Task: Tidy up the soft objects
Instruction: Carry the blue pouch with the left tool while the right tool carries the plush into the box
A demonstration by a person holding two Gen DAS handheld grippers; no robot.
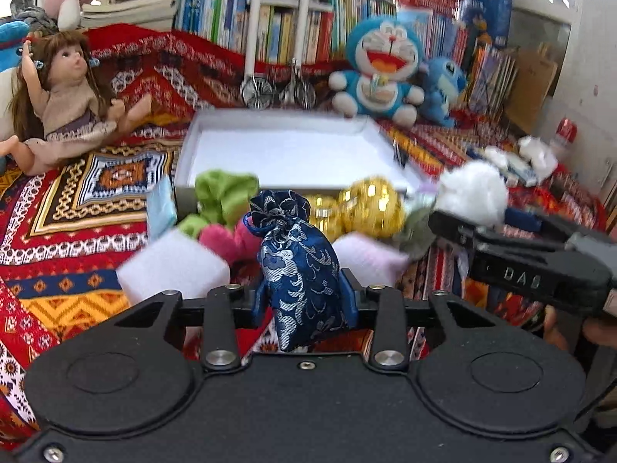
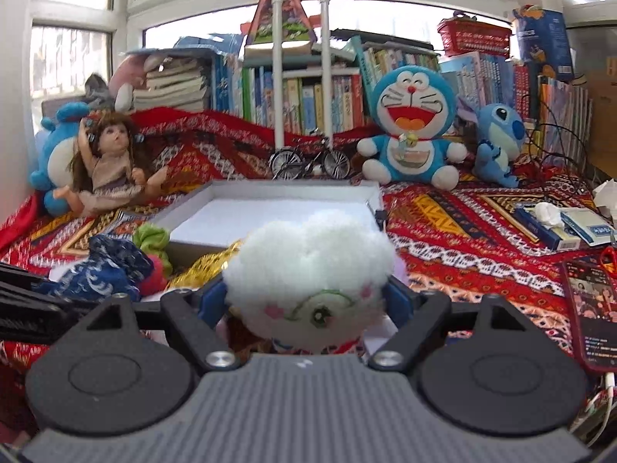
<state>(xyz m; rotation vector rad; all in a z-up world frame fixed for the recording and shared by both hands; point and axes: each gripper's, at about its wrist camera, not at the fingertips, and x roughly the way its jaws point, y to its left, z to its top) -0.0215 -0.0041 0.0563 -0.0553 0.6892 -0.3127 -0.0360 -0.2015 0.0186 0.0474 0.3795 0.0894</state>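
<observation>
Blue brocade pouch (image 1: 299, 266) clamped in left claw (image 1: 304, 301), white fluffy toy (image 2: 308, 266) clamped in right claw (image 2: 308, 301), "DAB" lettering (image 1: 521, 277) on its arm

Left gripper (image 1: 304, 297): black, angled downward; jaws closed on a blue pouch (image 1: 300, 266) that stands upright between the blue fingers (image 1: 349, 301).

Right gripper (image 2: 308, 301): black, tilted slightly downward; jaws set wide, pressing both sides of a white fluffy ball (image 2: 308, 266). In the left view its black body enters from the right edge, fingertips of a hand (image 1: 559, 328) beneath it.
</observation>
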